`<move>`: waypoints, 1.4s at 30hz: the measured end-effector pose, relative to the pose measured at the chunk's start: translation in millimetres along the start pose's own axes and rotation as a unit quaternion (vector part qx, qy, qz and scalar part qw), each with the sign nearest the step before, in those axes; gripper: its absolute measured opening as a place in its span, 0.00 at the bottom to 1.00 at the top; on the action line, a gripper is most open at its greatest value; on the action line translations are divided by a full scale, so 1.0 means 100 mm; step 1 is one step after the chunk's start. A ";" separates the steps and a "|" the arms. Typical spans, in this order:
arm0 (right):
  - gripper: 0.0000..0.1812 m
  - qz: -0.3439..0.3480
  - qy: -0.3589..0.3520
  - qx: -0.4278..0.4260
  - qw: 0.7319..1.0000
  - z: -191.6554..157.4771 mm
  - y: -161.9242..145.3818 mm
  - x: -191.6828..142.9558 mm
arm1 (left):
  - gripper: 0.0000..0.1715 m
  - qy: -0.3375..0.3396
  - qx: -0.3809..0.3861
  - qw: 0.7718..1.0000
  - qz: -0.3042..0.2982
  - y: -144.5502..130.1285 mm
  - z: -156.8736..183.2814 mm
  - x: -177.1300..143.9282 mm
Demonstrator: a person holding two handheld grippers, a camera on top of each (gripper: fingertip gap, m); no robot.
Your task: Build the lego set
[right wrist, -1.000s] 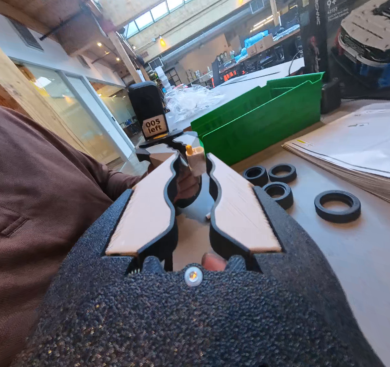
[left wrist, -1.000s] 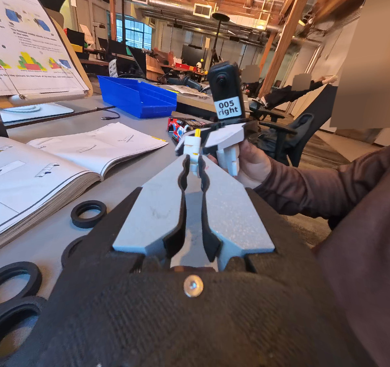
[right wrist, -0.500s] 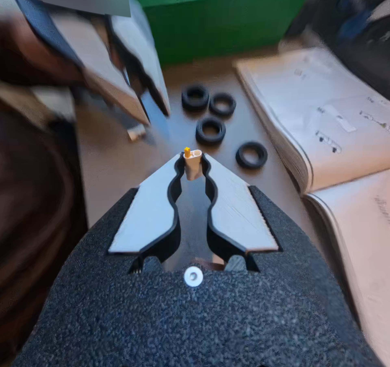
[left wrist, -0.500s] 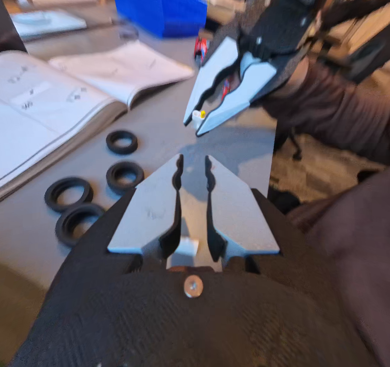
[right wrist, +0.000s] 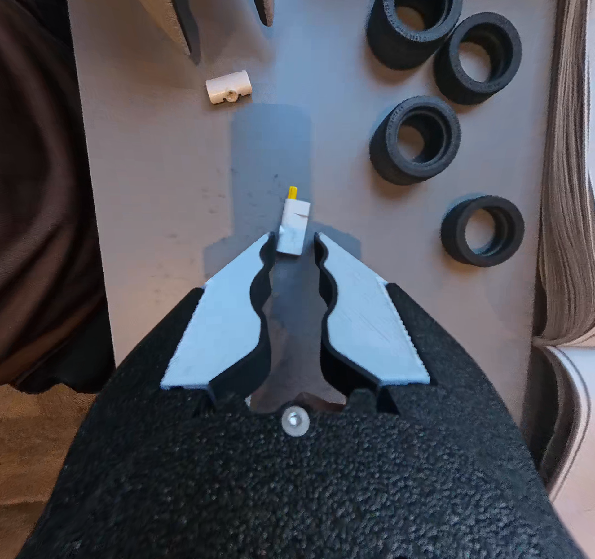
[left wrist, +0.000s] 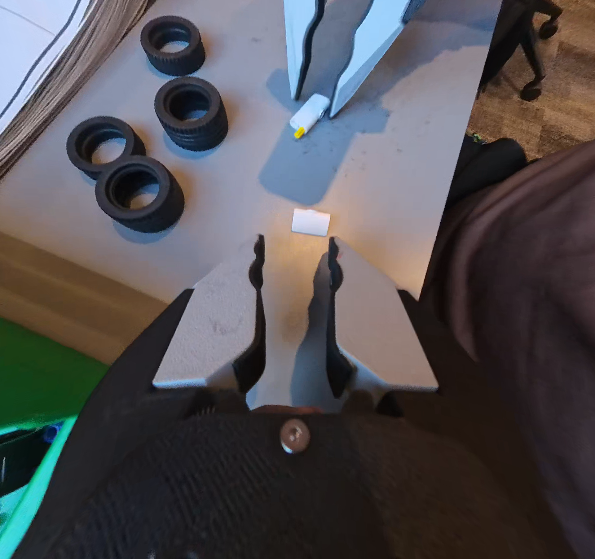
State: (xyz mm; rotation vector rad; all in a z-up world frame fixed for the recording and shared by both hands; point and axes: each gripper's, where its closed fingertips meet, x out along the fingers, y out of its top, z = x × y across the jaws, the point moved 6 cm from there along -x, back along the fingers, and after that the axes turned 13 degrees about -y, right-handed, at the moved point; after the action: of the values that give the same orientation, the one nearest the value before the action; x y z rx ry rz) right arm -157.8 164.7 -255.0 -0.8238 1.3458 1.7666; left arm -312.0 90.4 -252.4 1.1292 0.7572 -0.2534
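Observation:
A small white lego piece with a yellow pin (right wrist: 293, 225) lies on the grey table (right wrist: 154, 189), right at the tips of my right gripper (right wrist: 293, 238). The jaws are open and stand apart from it. It also shows in the left wrist view (left wrist: 309, 114), under the right gripper (left wrist: 314, 106). A second white piece (left wrist: 310, 220) lies just ahead of my open, empty left gripper (left wrist: 296, 242). In the right wrist view this piece (right wrist: 228, 87) sits below the left gripper (right wrist: 230, 41).
Several black tyres (right wrist: 415, 144) (left wrist: 190, 115) stand on the table beside the pieces. An open instruction booklet (right wrist: 566, 189) (left wrist: 48, 28) lies past them. A green bin (left wrist: 38, 382) is off the table's near edge. A person's brown sleeve (left wrist: 515, 254) borders the other side. Spacing between my two grippers at the tips: around 11 cm.
The right gripper carried the white piece with the yellow pin down to the table and opened, so the piece now lies free. The left gripper came down over the second white piece.

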 end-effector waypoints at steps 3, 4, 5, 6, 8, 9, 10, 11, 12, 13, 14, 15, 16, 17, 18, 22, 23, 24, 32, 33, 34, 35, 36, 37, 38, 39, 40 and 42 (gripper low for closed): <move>0.15 0.024 -0.002 0.049 0.999 0.01 -0.05 -0.09 | 0.22 -0.001 0.004 1.000 -0.011 -0.03 -0.02 -0.01; 0.15 0.035 0.000 0.067 0.997 0.01 -0.06 -0.13 | 0.22 0.001 0.007 1.000 -0.017 -0.03 -0.03 -0.01; 0.16 0.047 0.002 0.083 0.995 0.01 -0.07 -0.16 | 0.22 0.005 0.012 1.000 -0.021 -0.03 -0.03 -0.01; 0.16 0.059 0.003 0.094 0.994 0.00 -0.06 -0.18 | 0.22 0.005 0.017 1.000 -0.026 -0.02 -0.03 0.00; 0.15 0.073 -0.002 0.107 0.992 -0.01 -0.05 -0.17 | 0.22 0.005 0.027 0.999 -0.034 0.00 -0.03 0.02; 0.15 0.078 -0.001 0.112 0.991 -0.02 -0.04 -0.15 | 0.21 0.005 0.036 0.999 -0.039 0.01 -0.02 0.04; 0.15 0.083 0.005 0.117 0.990 -0.03 -0.03 -0.12 | 0.21 0.005 0.048 0.998 -0.047 0.01 -0.02 0.05; 0.15 0.087 0.011 0.121 0.989 -0.04 -0.01 -0.09 | 0.21 0.009 0.065 0.996 -0.058 0.02 -0.03 0.06; 0.16 0.089 0.016 0.124 0.988 -0.05 0.00 -0.06 | 0.20 0.016 0.089 0.994 -0.069 0.04 -0.04 0.07; 0.16 0.090 0.023 0.124 0.988 -0.06 0.00 -0.03 | 0.20 0.015 0.115 0.990 -0.083 0.06 -0.04 0.07; 0.15 0.088 0.027 0.124 0.988 -0.07 -0.01 0.00 | 0.20 0.011 0.142 0.985 -0.099 0.08 -0.03 0.07; 0.14 0.086 0.029 0.124 0.988 -0.07 -0.02 0.03 | 0.20 0.009 0.172 0.979 -0.112 0.11 -0.01 0.07; 0.11 0.087 0.034 0.124 0.988 -0.08 -0.03 0.04 | 0.20 -0.001 0.203 0.971 -0.125 0.14 0.01 0.07; 0.09 0.093 0.036 0.125 0.987 -0.09 -0.03 0.05 | 0.20 -0.013 0.232 0.963 -0.137 0.17 0.04 0.07; 0.05 0.096 0.040 0.124 0.987 -0.10 -0.04 0.05 | 0.20 -0.017 0.259 0.954 -0.150 0.19 0.05 0.07; 0.08 0.110 0.036 0.123 0.986 -0.13 -0.06 0.03 | 0.20 -0.023 0.301 0.928 -0.216 0.24 0.01 0.14; 0.10 0.112 0.034 0.120 0.986 -0.14 -0.06 0.02 | 0.21 -0.019 0.284 0.930 -0.231 0.24 -0.02 0.16; 0.11 0.115 0.027 0.116 0.986 -0.15 -0.06 0.01 | 0.22 -0.016 0.263 0.935 -0.238 0.23 -0.04 0.18; 0.08 0.143 -0.021 0.042 0.989 -0.28 -0.02 -0.16 | 0.22 0.016 0.129 0.976 -0.173 0.15 0.00 0.16; 0.05 0.151 -0.032 0.025 0.988 -0.31 0.00 -0.18 | 0.22 0.019 0.120 0.979 -0.166 0.14 0.01 0.16; 0.04 0.155 -0.042 0.007 0.987 -0.34 0.03 -0.20 | 0.22 0.021 0.113 0.980 -0.160 0.13 0.01 0.15; 0.04 0.160 -0.051 -0.009 0.986 -0.36 0.05 -0.23 | 0.22 0.023 0.108 0.982 -0.156 0.12 0.02 0.15; 0.04 0.163 -0.060 -0.019 0.985 -0.39 0.08 -0.25 | 0.22 0.024 0.101 0.982 -0.155 0.11 0.02 0.14; 0.05 0.160 -0.068 -0.019 0.985 -0.39 0.08 -0.27 | 0.23 0.027 0.090 0.983 -0.155 0.10 0.02 0.13; 0.07 0.150 -0.075 -0.009 0.986 -0.37 0.07 -0.27 | 0.24 0.030 0.075 0.985 -0.154 0.10 0.02 0.11; 0.10 0.139 -0.079 0.010 0.987 -0.34 0.05 -0.26 | 0.25 0.027 0.055 0.987 -0.149 0.11 0.03 0.10; 0.11 0.130 -0.081 0.036 0.987 -0.31 0.03 -0.25 | 0.25 0.022 0.037 0.989 -0.142 0.13 0.04 0.10; 0.15 0.120 -0.071 0.085 0.987 -0.29 0.00 -0.22 | 0.24 0.024 0.011 0.992 -0.126 0.18 0.04 0.09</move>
State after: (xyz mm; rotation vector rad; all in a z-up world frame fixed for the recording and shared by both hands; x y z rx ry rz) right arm -145.4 132.1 -243.3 -0.4498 1.5251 1.8232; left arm -293.7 96.0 -245.0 1.0623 0.9435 -0.4487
